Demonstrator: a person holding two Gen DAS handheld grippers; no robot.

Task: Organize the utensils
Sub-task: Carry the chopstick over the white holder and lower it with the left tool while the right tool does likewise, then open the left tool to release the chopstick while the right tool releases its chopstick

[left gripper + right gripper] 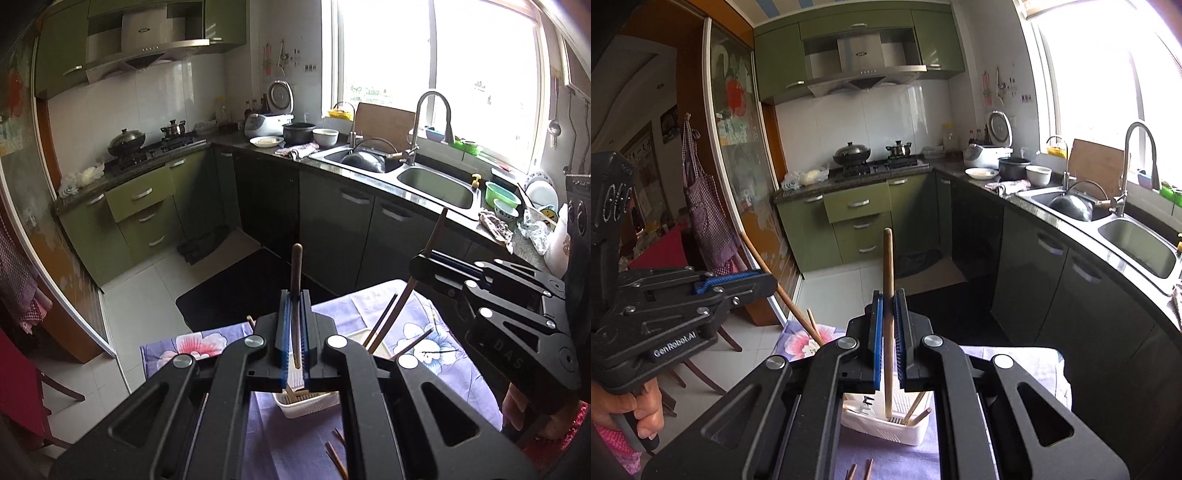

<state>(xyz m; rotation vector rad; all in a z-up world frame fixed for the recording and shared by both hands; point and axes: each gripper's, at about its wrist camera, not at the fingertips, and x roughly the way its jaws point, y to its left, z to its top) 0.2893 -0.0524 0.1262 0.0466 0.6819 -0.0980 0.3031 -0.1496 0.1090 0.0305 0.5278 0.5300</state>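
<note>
My left gripper (294, 295) is shut on a brown wooden chopstick (296, 280) held upright, its lower end in a white slotted holder (308, 404) on the floral cloth. My right gripper (888, 295) is shut on another wooden chopstick (888, 266), also upright, its tip in the white holder (886, 424). The right gripper also shows in the left wrist view (419, 264), and the left gripper in the right wrist view (768, 282). Several chopsticks (916, 410) lean in the holder. Loose chopsticks (336, 456) lie on the cloth near me.
A purple floral cloth (192, 343) covers the small table. Beyond it are a dark floor mat (243, 284), green cabinets (144, 210), a stove with pots (147, 144), and a double sink (436, 186) under the window. A chair (701, 343) stands left.
</note>
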